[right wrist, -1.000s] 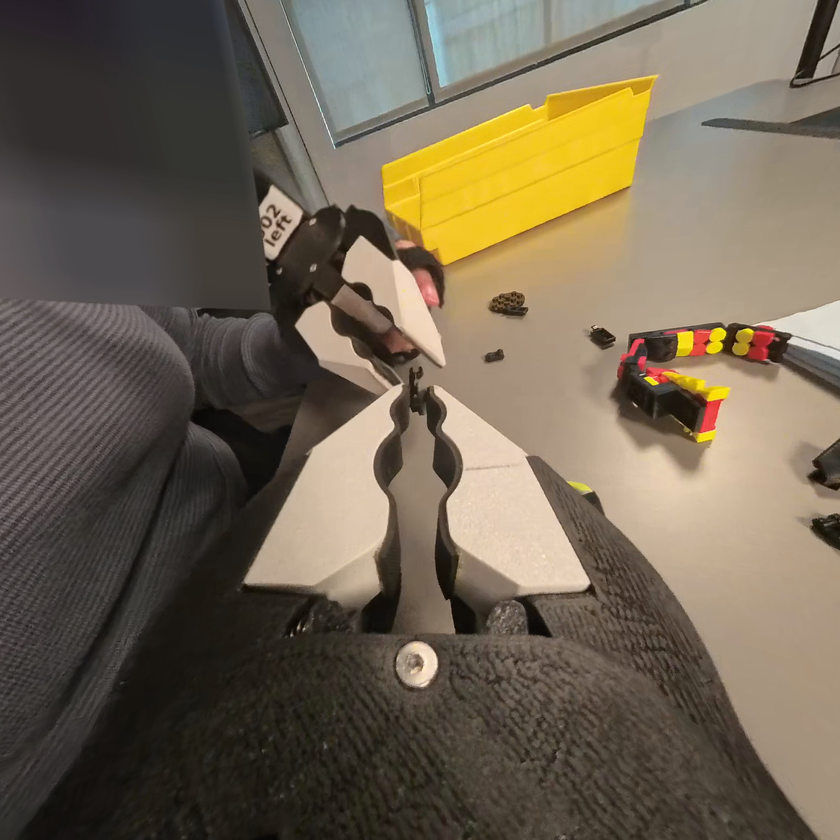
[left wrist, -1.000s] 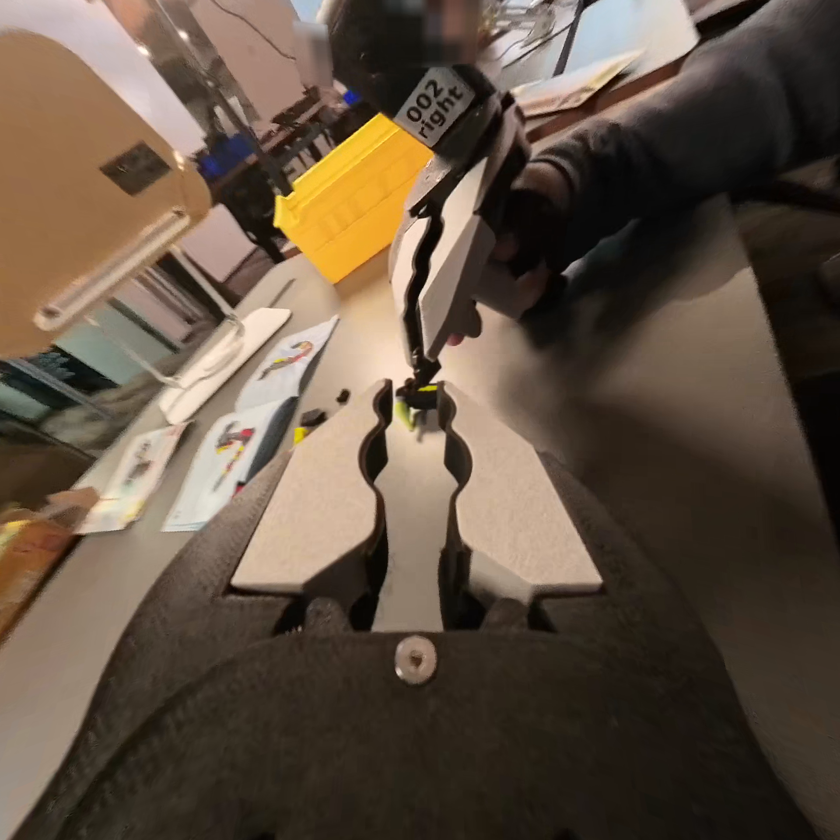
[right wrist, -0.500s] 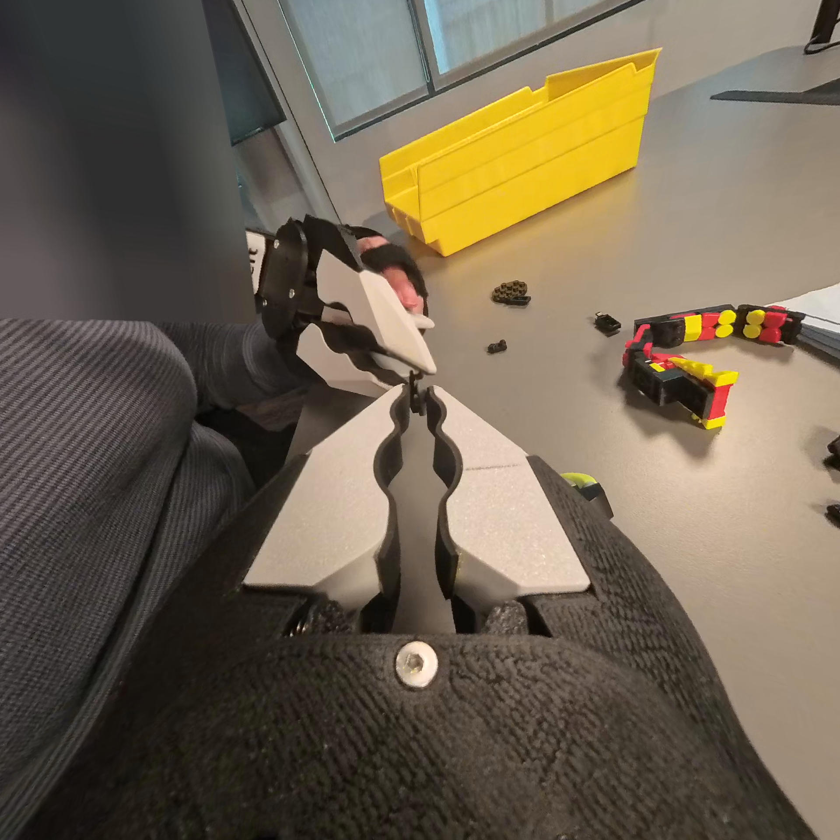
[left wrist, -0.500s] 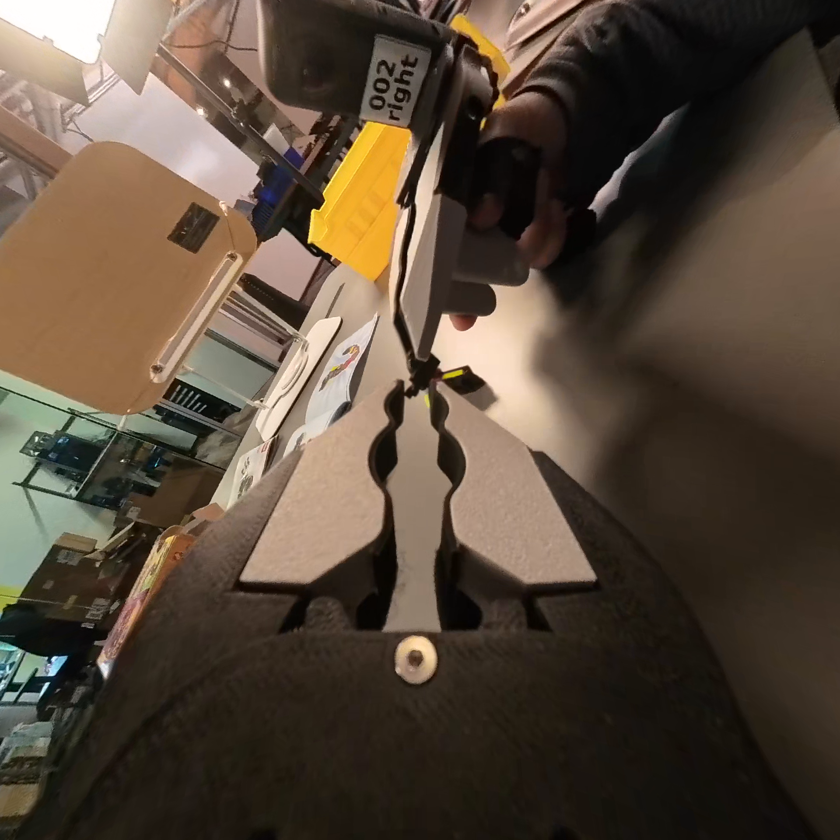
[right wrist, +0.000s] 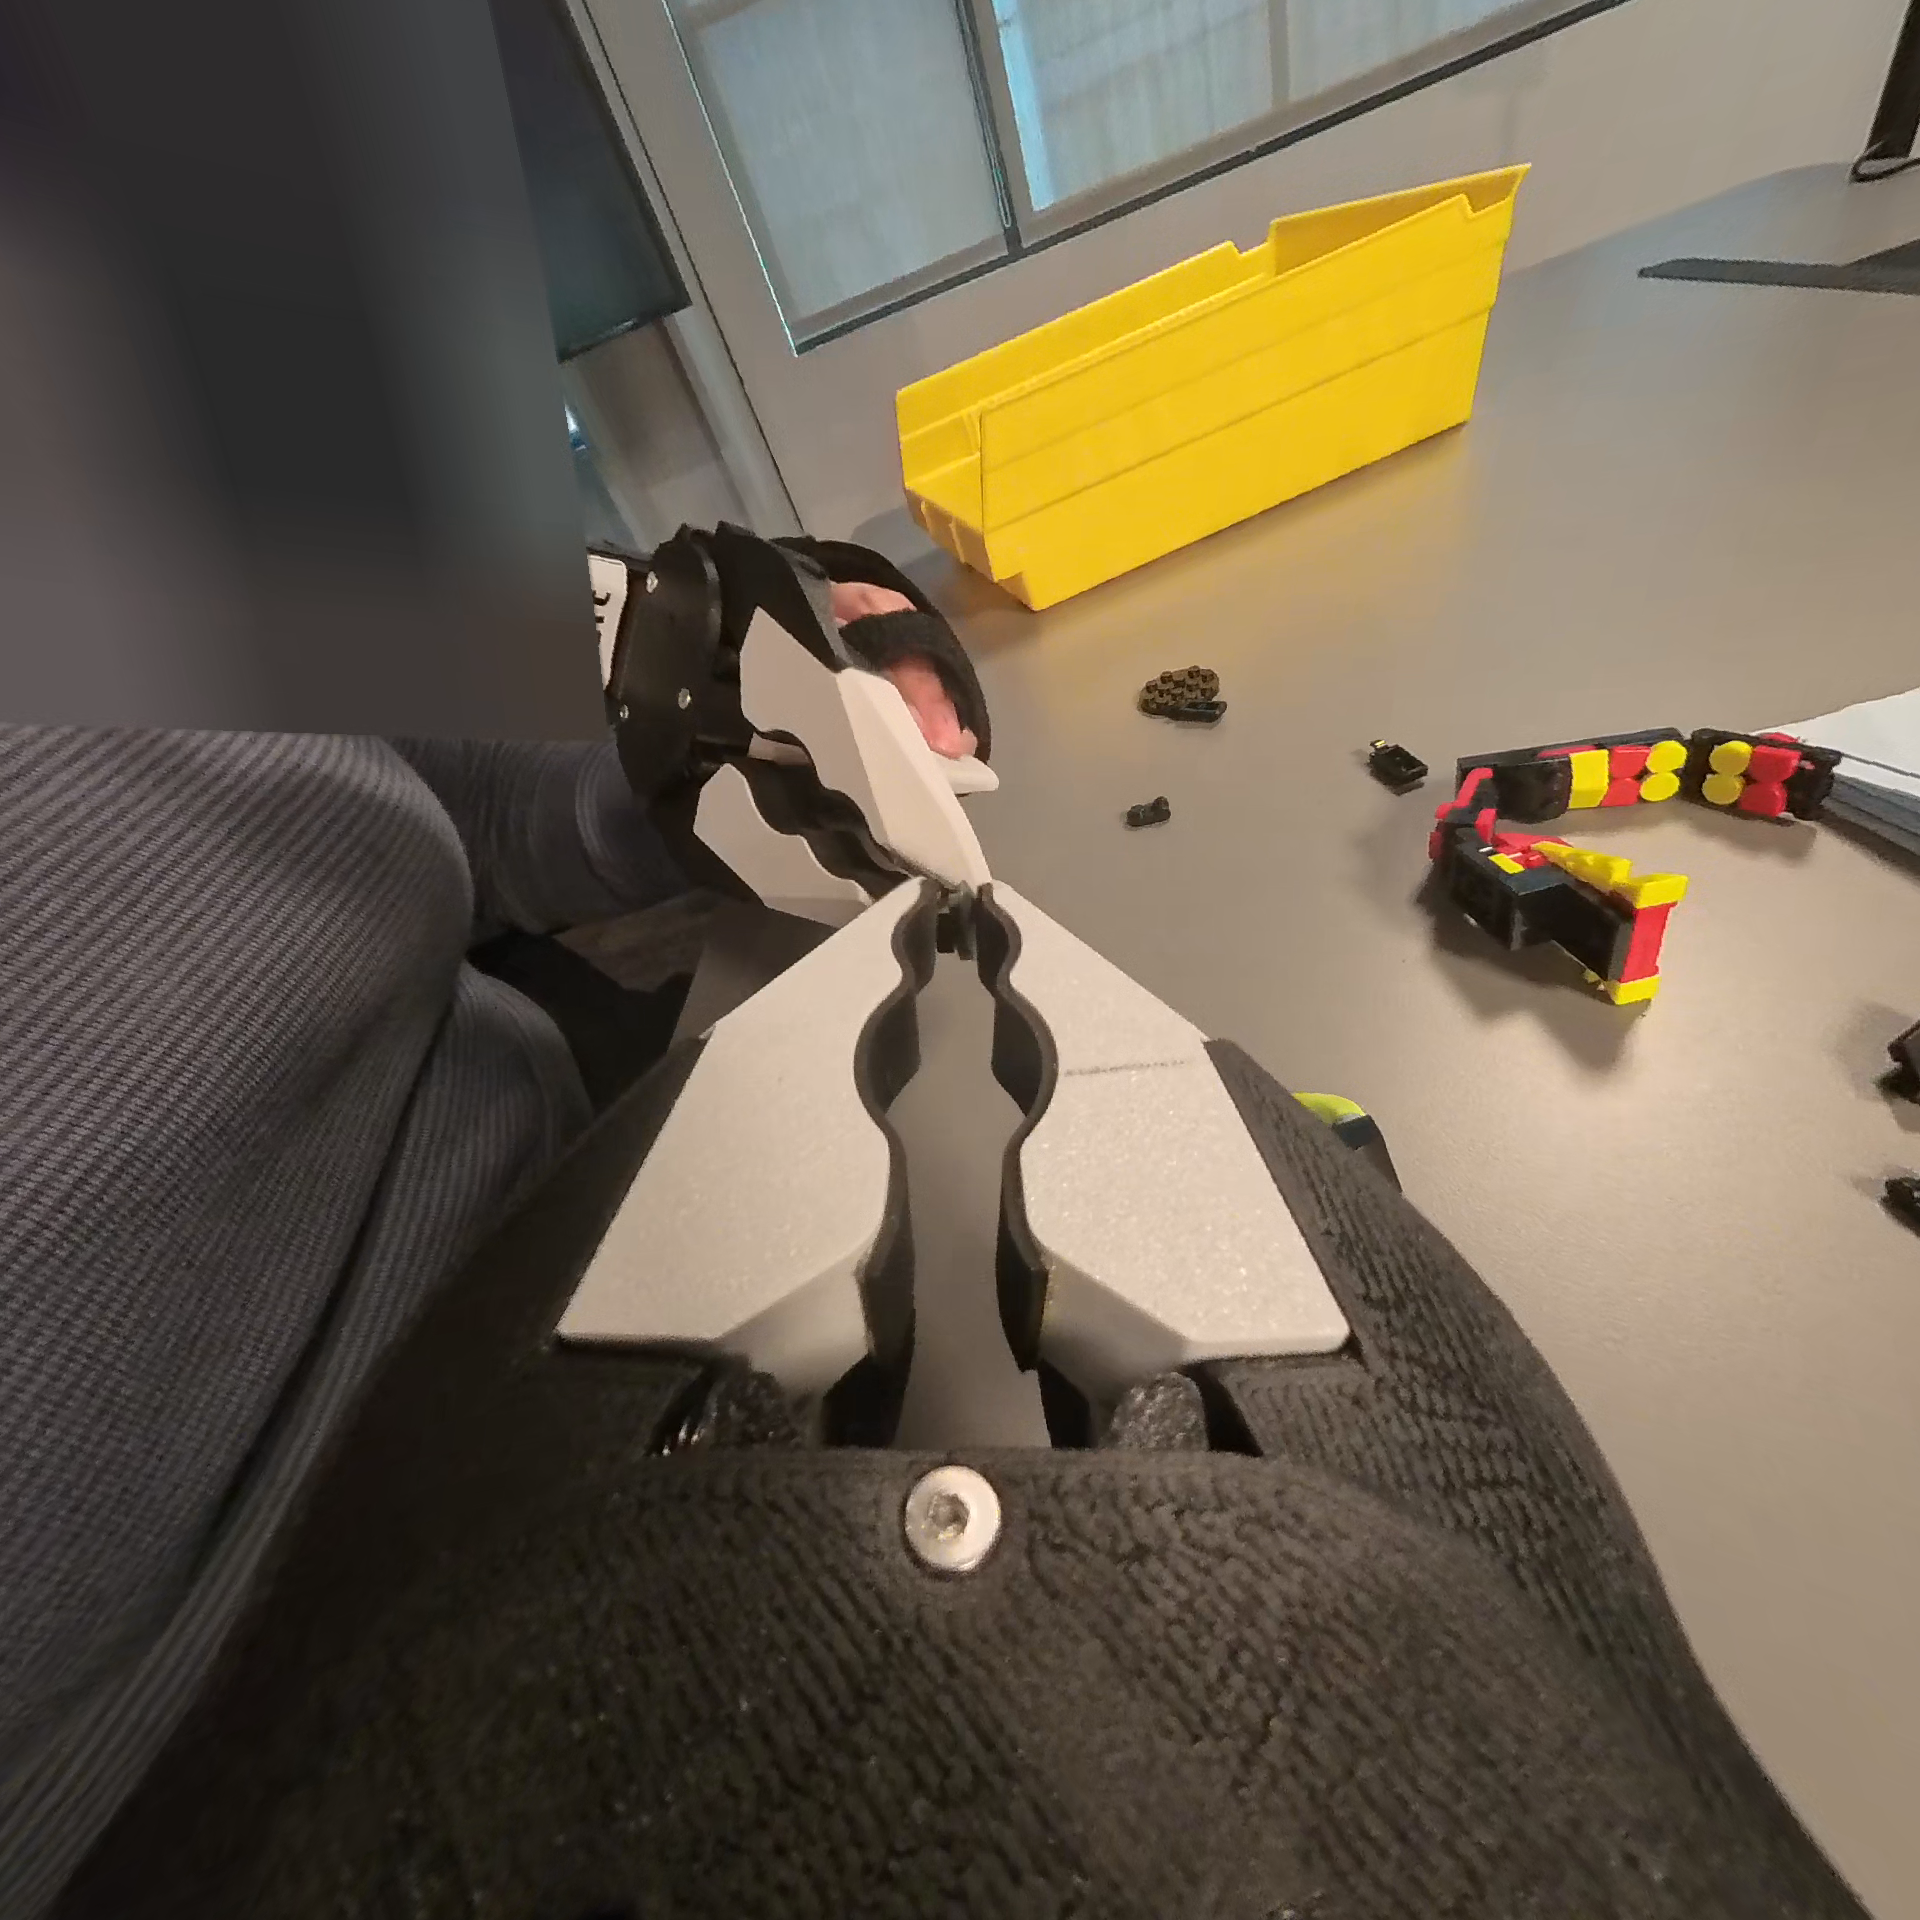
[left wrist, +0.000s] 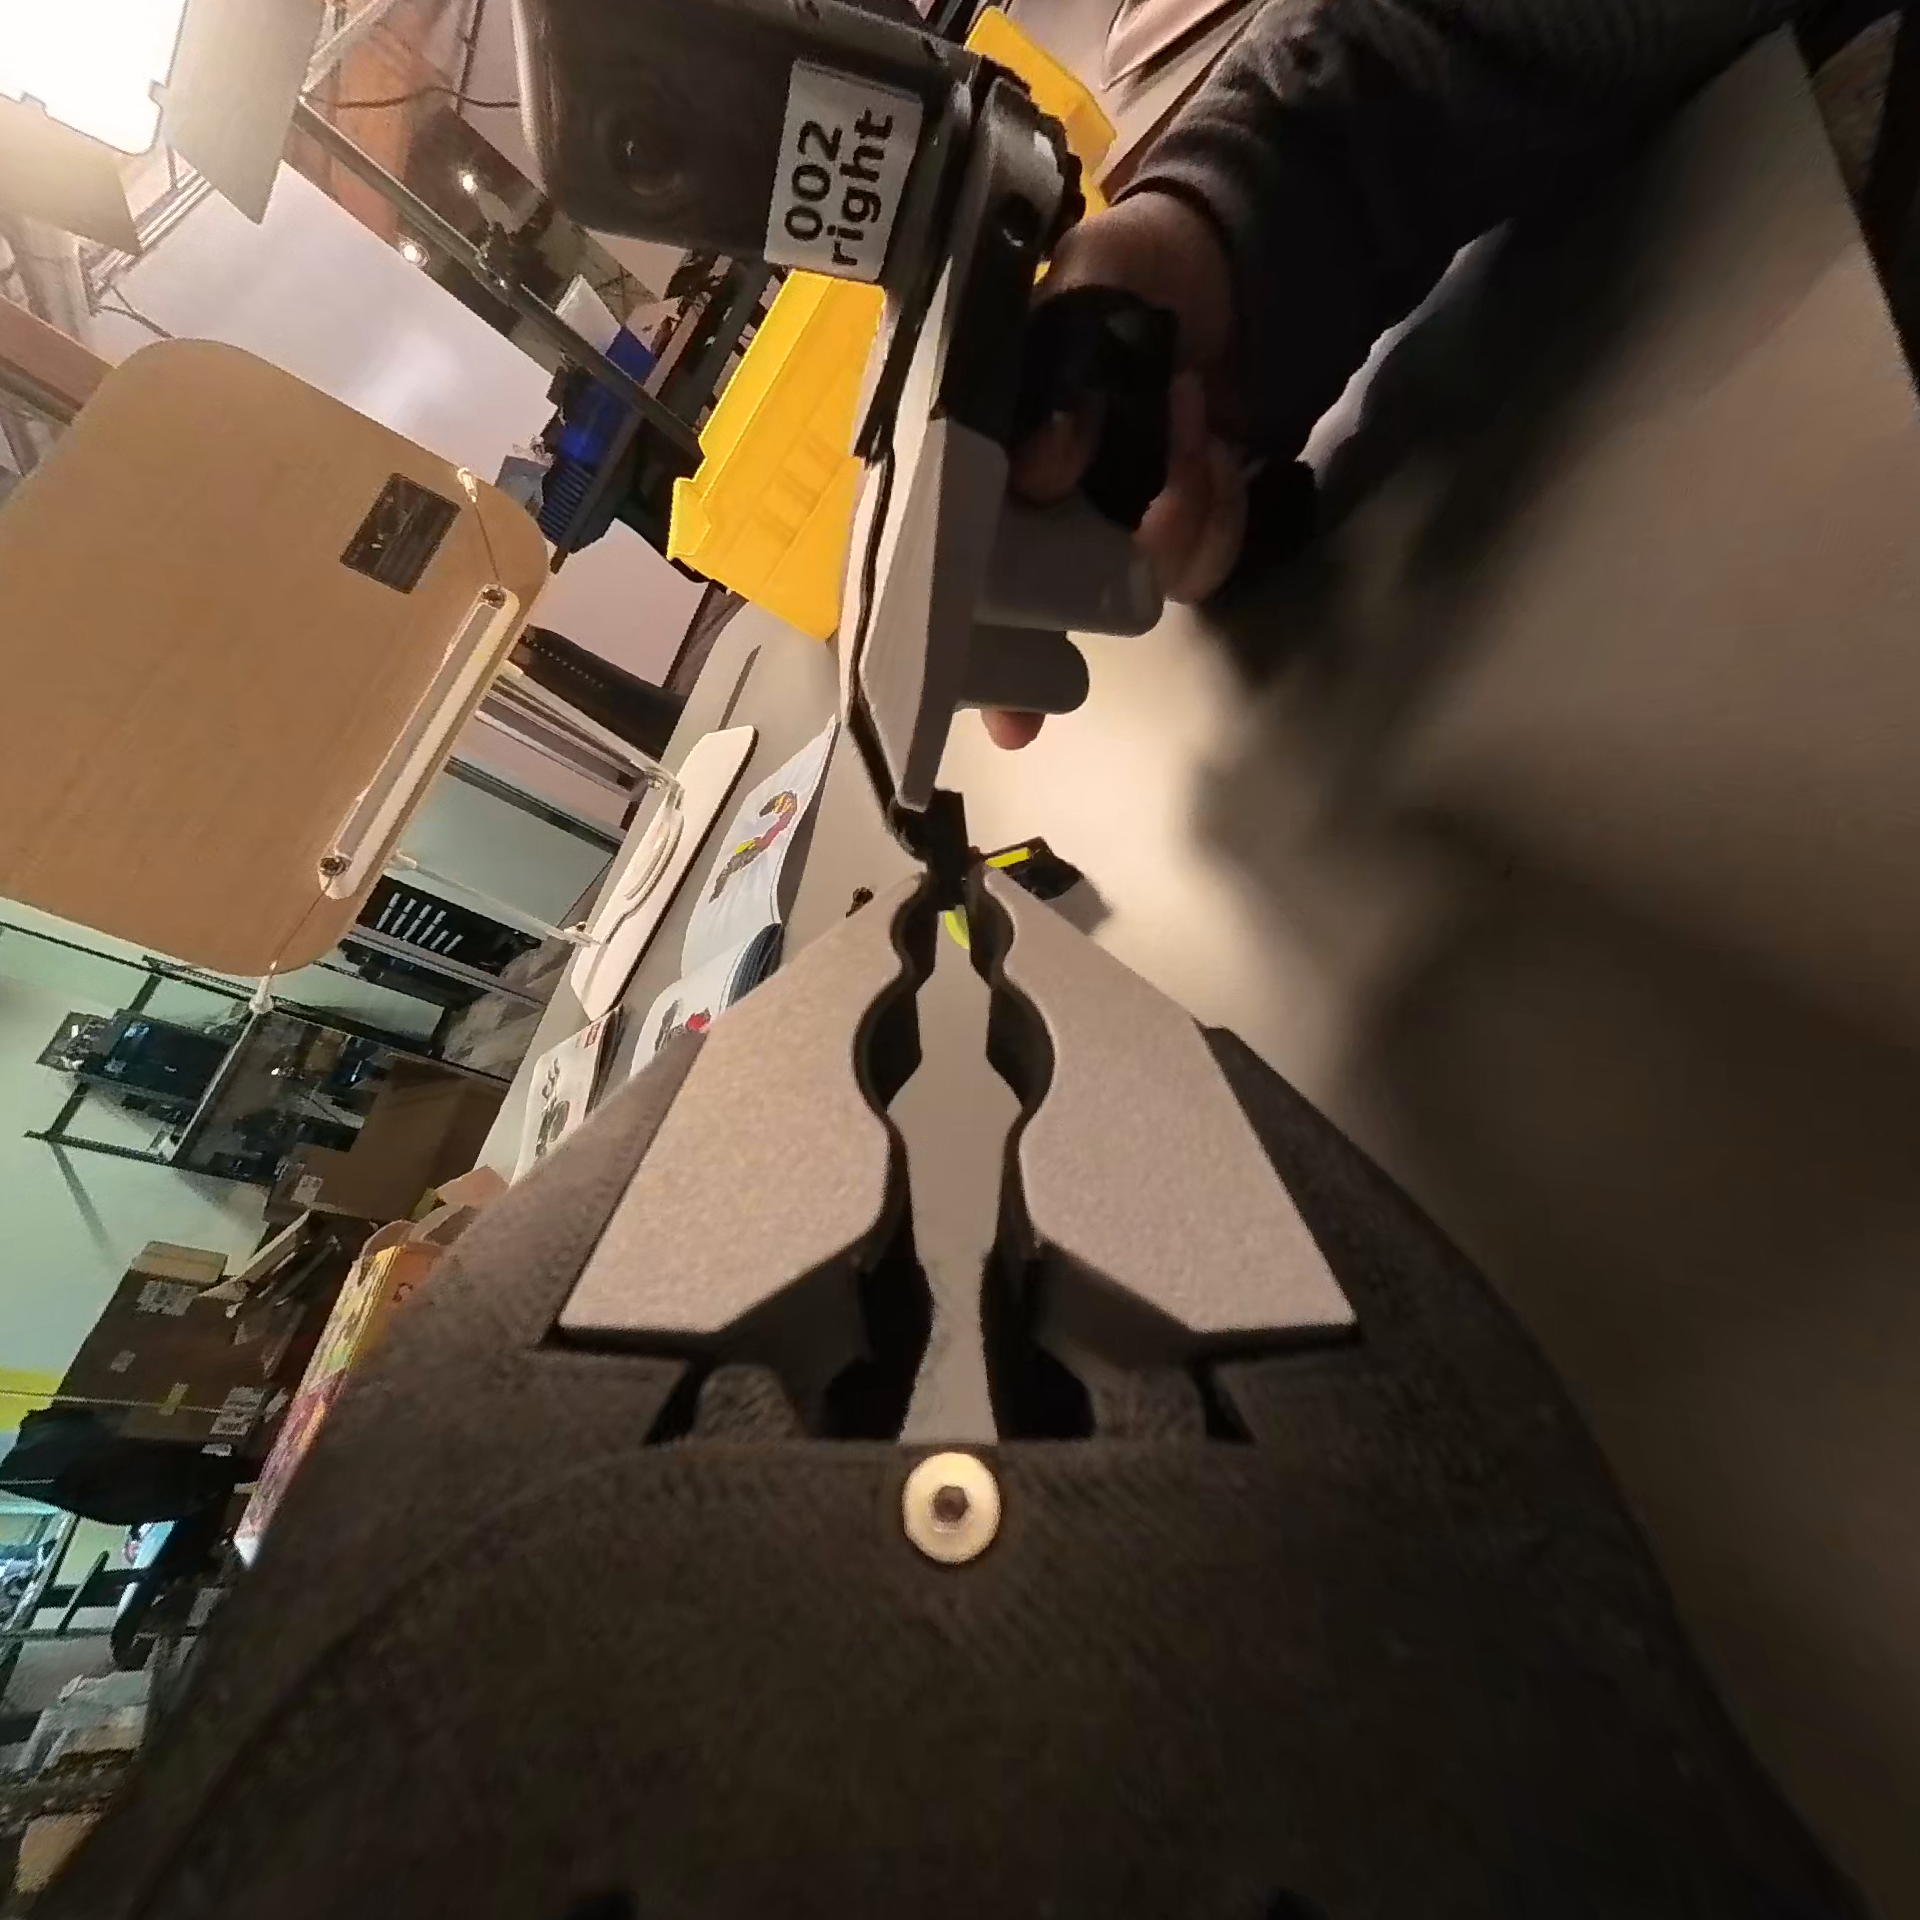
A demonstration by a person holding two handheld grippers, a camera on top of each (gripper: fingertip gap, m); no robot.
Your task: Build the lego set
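My left gripper (left wrist: 951, 902) is shut on a small black and lime lego piece (left wrist: 954, 923). My right gripper (right wrist: 954, 906) is shut on a small black lego piece (right wrist: 952, 928). The two grippers meet tip to tip above the grey table, and the black piece (left wrist: 948, 840) touches the piece in the left gripper. The right gripper (left wrist: 914, 810) comes down from above in the left wrist view. The left gripper (right wrist: 940, 878) comes in from the upper left in the right wrist view. A red, yellow and black lego assembly (right wrist: 1558, 904) lies on the table to the right.
A yellow bin (right wrist: 1226, 416) stands at the back of the table. Loose black pieces (right wrist: 1184, 694) lie in front of it. Another black and lime piece (left wrist: 1039, 868) lies by the grippers. Instruction booklets (left wrist: 764, 842) lie left, near a wooden-panelled stand (left wrist: 208, 644). A person's sleeve (right wrist: 208, 1039) fills the left. The grippers are tip to tip, or close to it.
The left gripper has tilted upward and the two grippers have closed in until their tips and pieces meet. Both stay shut on their pieces.
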